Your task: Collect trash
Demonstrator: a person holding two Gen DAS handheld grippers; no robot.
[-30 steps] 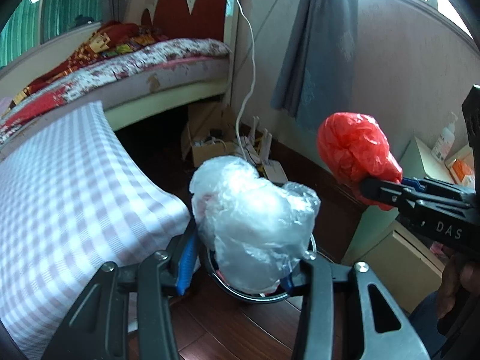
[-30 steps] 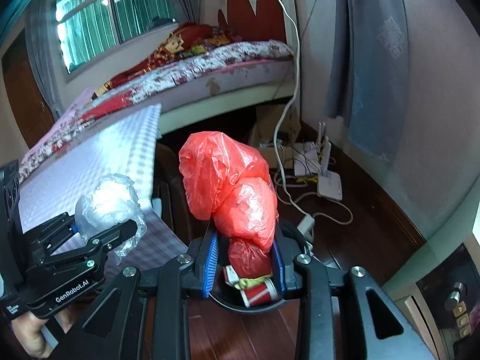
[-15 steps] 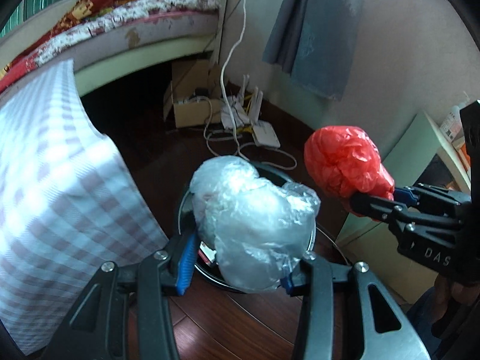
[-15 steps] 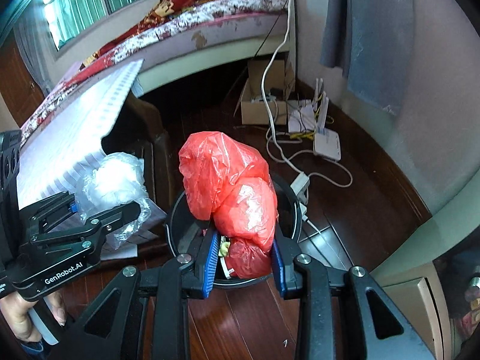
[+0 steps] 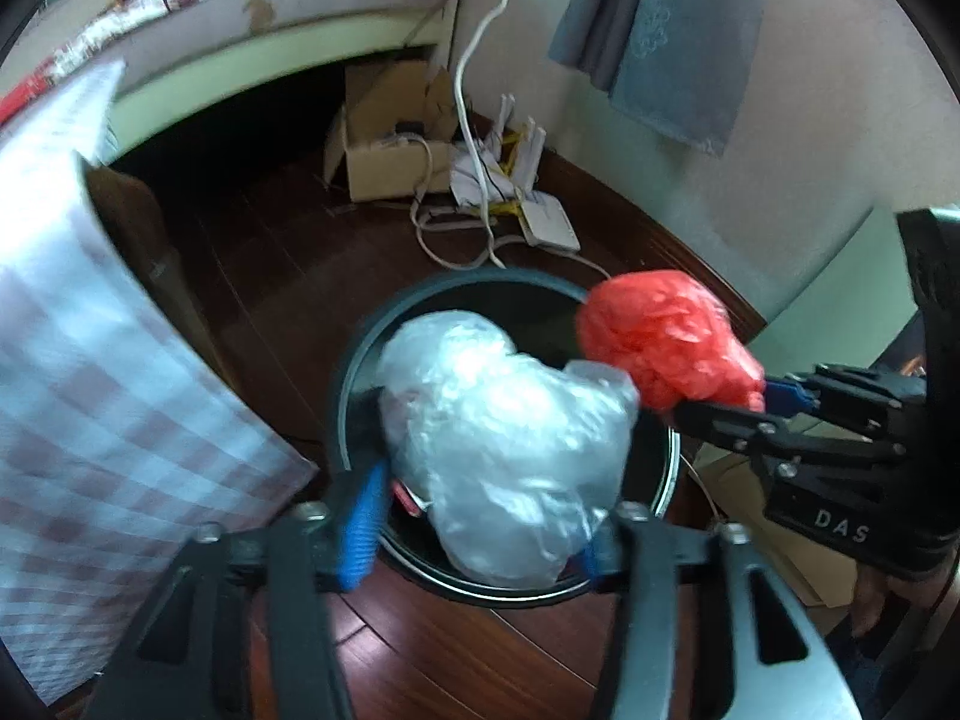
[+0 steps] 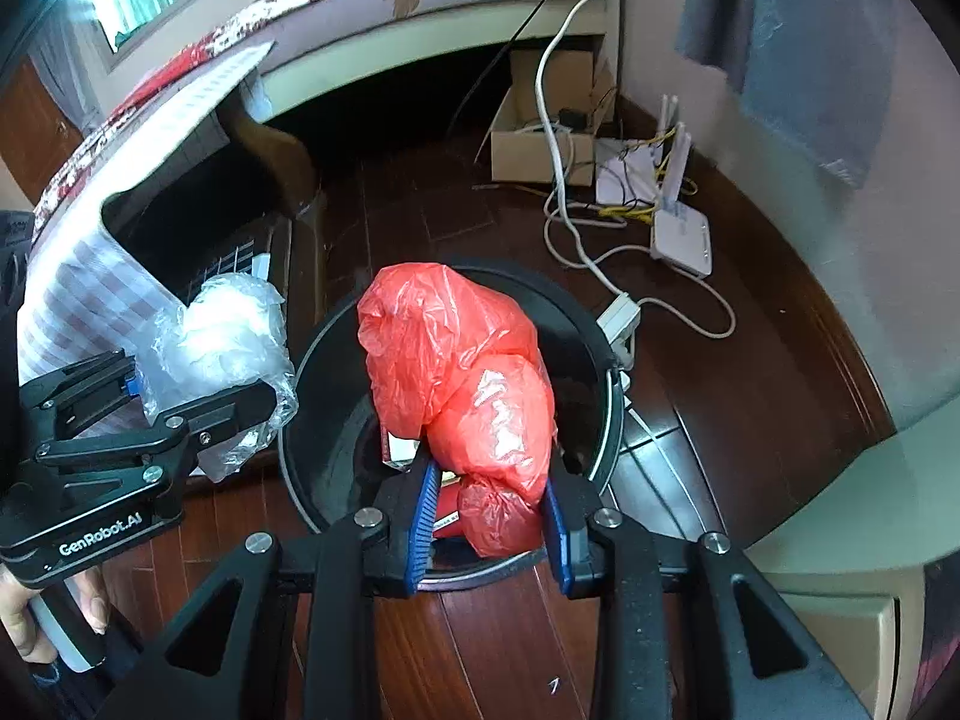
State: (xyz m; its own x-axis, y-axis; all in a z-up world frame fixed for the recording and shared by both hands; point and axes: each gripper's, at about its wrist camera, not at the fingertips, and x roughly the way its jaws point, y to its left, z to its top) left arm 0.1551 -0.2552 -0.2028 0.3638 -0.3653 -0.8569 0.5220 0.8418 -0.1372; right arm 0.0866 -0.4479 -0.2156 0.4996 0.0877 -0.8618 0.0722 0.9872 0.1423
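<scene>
A second ago both tools looked out toward the bed; they have since tipped downward over the round black trash bin [image 5: 360,360], which now fills the middle of both views. The left tool [image 5: 480,528] has its jaws opening around the crumpled clear plastic bag [image 5: 504,450], which sits between them above the bin's mouth; its left blue pad stands just off the bag. The right tool [image 6: 489,516] pinches the crumpled red plastic bag [image 6: 456,360], also over the bin. A hand [image 6: 36,624] grips the left tool's handle.
</scene>
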